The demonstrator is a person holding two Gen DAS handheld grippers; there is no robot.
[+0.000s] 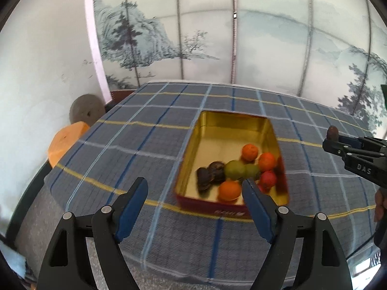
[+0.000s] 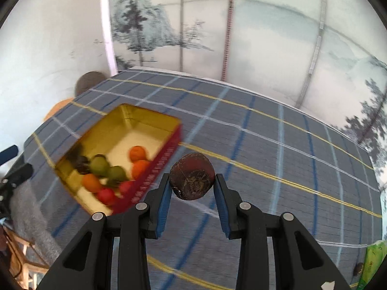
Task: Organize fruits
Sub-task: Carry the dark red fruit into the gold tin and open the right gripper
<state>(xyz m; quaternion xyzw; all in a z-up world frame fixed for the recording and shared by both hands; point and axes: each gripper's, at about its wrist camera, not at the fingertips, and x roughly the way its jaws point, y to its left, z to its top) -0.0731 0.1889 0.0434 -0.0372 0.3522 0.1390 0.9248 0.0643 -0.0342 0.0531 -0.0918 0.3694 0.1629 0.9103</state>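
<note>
A red tin box (image 1: 208,206) with a gold inside (image 2: 113,135) lies on the checked tablecloth. In it sit several fruits: orange ones (image 1: 249,151), green ones (image 1: 234,169), red ones (image 1: 268,178) and dark brown ones (image 1: 212,172). My left gripper (image 1: 196,184) stands open just in front of the box's near wall, with nothing between its fingers. My right gripper (image 2: 192,181) is shut on a dark brown round fruit (image 2: 192,180), held above the cloth to the right of the box. In the left wrist view the right gripper (image 1: 331,139) shows at the right edge with that fruit (image 1: 332,132).
The blue-grey checked tablecloth (image 1: 145,149) covers a table against a painted screen. An orange stool (image 1: 65,142) and a grey stone disc (image 1: 85,110) stand beyond the table's left edge. A green packet (image 2: 372,263) lies at the near right corner.
</note>
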